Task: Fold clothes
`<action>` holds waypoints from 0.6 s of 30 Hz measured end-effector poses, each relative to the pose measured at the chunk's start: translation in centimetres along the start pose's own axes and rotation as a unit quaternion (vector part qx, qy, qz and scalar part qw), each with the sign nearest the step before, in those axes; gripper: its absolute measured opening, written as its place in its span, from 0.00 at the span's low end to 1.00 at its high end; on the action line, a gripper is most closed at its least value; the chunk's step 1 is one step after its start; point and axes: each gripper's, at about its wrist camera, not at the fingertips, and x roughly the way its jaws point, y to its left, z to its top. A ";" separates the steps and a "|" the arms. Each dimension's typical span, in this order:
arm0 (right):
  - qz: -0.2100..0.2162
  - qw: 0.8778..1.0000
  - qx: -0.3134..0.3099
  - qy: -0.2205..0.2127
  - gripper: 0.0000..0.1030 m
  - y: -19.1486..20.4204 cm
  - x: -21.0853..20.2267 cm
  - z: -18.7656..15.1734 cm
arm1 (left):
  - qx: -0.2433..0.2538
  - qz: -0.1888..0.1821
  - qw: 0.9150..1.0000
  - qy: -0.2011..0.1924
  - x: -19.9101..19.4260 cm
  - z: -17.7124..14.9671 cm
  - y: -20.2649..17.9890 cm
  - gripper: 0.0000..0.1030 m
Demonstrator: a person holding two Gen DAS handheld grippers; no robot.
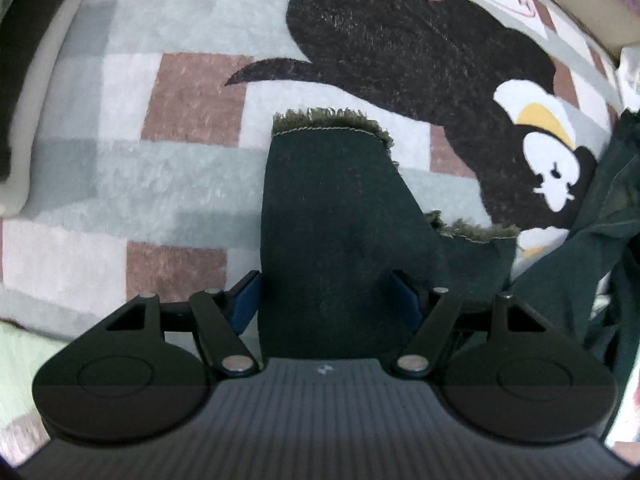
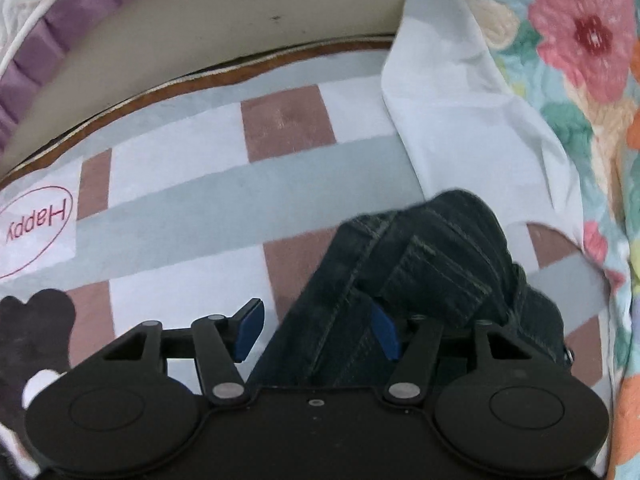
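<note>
Dark denim shorts leg (image 1: pixel 336 216), frayed hem away from me, sits between my left gripper (image 1: pixel 326 300) pads; whether they clamp it, I cannot tell. Right gripper (image 2: pixel 318 328): jaws apart, stitched waistband (image 2: pixel 432 256) bunched against one pad. Both ends over the plush checked rug (image 1: pixel 120 160). Risk: stiff denim slides out, skewing the fold.

Right gripper (image 2: pixel 318 330), fingers apart, straddles dark jeans (image 2: pixel 420 280) above checked rug (image 2: pixel 192 184).
</note>
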 end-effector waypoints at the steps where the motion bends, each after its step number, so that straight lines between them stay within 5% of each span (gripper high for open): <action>1: -0.004 1.000 0.003 -0.003 0.62 0.0 0.2 0.1 | -0.001 -0.001 1.000 0.002 0.2 0.1 0.1 0.67; 7: -0.035 0.999 -0.013 -0.016 0.70 0.5 1.7 -0.3 | 0.002 0.002 1.000 0.007 1.2 0.2 0.1 0.75; 10: -0.056 0.997 -0.049 -0.029 0.76 1.6 2.2 -1.1 | 0.004 -0.008 1.000 0.001 1.7 0.0 -0.4 0.93; 12: -0.071 0.994 -0.065 -0.056 0.73 2.1 2.2 -2.0 | 0.000 -0.012 1.000 -0.003 1.9 -0.2 -0.6 1.00; 13: -0.070 0.991 -0.081 -0.075 0.53 2.3 2.1 -2.5 | -0.001 -0.008 1.000 -0.006 1.9 -0.3 -0.9 1.00; 14: -0.066 0.989 -0.097 -0.091 0.24 2.4 1.8 -2.9 | 0.014 0.003 1.000 -0.019 1.8 -0.6 -1.3 0.95; 15: -0.067 0.986 -0.106 -0.106 0.24 2.1 1.4 -3.4 | 0.030 0.015 0.999 -0.033 1.6 -0.9 -1.8 0.89; 17: -0.066 0.980 -0.122 -0.141 0.18 1.6 0.5 -4.5 | 0.057 0.022 0.997 -0.054 1.2 -1.7 -2.7 0.33; 18: -0.059 0.976 -0.122 -0.172 0.17 1.2 -0.3 -5.6 | 0.067 0.015 0.996 -0.059 1.0 -2.1 -3.1 0.18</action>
